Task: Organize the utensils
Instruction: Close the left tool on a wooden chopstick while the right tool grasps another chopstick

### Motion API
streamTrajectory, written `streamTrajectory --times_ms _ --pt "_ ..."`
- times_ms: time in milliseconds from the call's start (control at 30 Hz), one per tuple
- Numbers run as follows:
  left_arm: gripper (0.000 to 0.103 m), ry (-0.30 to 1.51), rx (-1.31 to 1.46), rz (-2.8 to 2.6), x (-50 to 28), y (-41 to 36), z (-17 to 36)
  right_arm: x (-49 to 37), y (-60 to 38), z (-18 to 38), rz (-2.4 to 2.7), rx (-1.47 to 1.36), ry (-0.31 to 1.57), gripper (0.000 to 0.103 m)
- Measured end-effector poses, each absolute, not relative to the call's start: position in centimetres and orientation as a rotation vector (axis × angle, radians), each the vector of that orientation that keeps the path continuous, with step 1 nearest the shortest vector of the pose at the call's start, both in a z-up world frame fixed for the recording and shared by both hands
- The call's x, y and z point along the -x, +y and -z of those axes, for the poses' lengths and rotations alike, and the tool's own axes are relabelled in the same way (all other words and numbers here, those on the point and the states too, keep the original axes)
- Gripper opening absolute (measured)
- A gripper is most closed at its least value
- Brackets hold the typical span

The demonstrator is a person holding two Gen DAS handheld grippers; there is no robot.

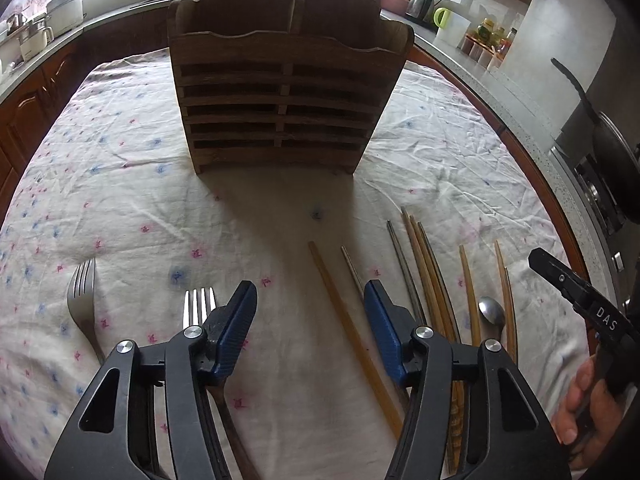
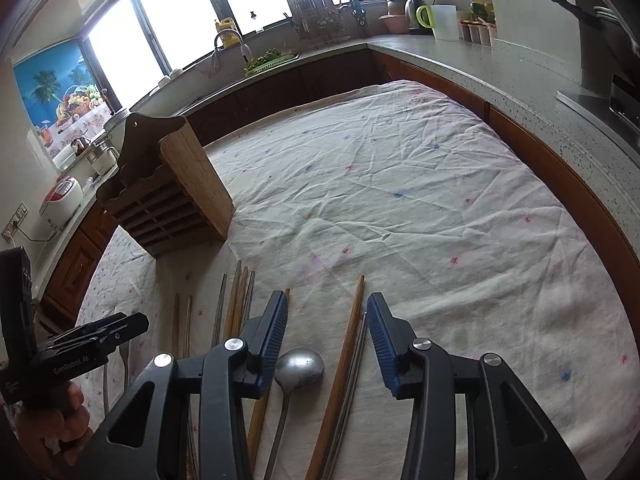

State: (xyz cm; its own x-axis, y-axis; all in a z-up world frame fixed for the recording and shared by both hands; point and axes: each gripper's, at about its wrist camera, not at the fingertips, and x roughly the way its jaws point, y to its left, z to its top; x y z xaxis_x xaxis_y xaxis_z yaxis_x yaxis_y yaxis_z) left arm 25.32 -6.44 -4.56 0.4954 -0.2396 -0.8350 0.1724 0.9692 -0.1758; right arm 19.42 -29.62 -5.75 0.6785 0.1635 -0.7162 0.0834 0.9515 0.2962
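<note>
A slatted wooden utensil holder (image 1: pixel 280 92) stands upright on the flowered tablecloth; the right wrist view shows it at the left (image 2: pixel 168 192). My left gripper (image 1: pixel 310 308) is open above the cloth, and a wooden chopstick (image 1: pixel 340 320) lies between its fingers, untouched. One fork (image 1: pixel 199 306) lies under its left finger and another fork (image 1: pixel 82 300) further left. Several wooden and metal chopsticks (image 1: pixel 428 264) and a spoon (image 1: pixel 491 312) lie to the right. My right gripper (image 2: pixel 326 308) is open over the spoon (image 2: pixel 300 364) and a wooden chopstick (image 2: pixel 344 360), gripping neither.
A stone counter (image 2: pixel 500 68) wraps around the table's far and right sides, carrying a kettle (image 2: pixel 414 10), jars and a pan with a long handle (image 1: pixel 576 88). A rice cooker (image 2: pixel 60 200) sits at the left. A hand (image 1: pixel 588 408) grips the other tool at the right.
</note>
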Motion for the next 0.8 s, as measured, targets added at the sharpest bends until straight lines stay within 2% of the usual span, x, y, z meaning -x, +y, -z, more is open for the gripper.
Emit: streamTrajectory --times_ms 167,367,567,600,633,700,800 --pt "0.043 1.062 0.058 0.260 -26.5 -7.3 5.8 -20.9 -30.1 6.9 -0.034 -0.311 0.869 0.037" --pt "0.026 1.081 0.041 0.281 -27.1 -7.8 6.5 -22.8 -30.5 8.4 -0.027 -0.286 0.921 0.028" --pt "0.024 1.075 0.018 0.303 -27.3 -8.0 6.6 -24.0 -30.1 9.7 -0.030 -0.256 0.961 0.020" --pt "0.020 1.076 0.019 0.319 -27.4 -8.1 6.6 -24.1 -30.0 9.7 -0.027 -0.245 0.957 0.019" --pt "0.015 1.080 0.018 0.336 -27.4 -8.2 6.7 -24.2 -29.8 9.6 -0.027 -0.232 0.959 0.016" --pt "0.014 1.083 -0.008 0.377 -27.5 -9.0 6.7 -24.6 -29.4 9.7 -0.032 -0.210 0.964 0.007" --pt "0.012 1.091 -0.034 0.410 -27.4 -9.4 6.6 -24.9 -28.9 9.6 -0.048 -0.189 0.964 0.006"
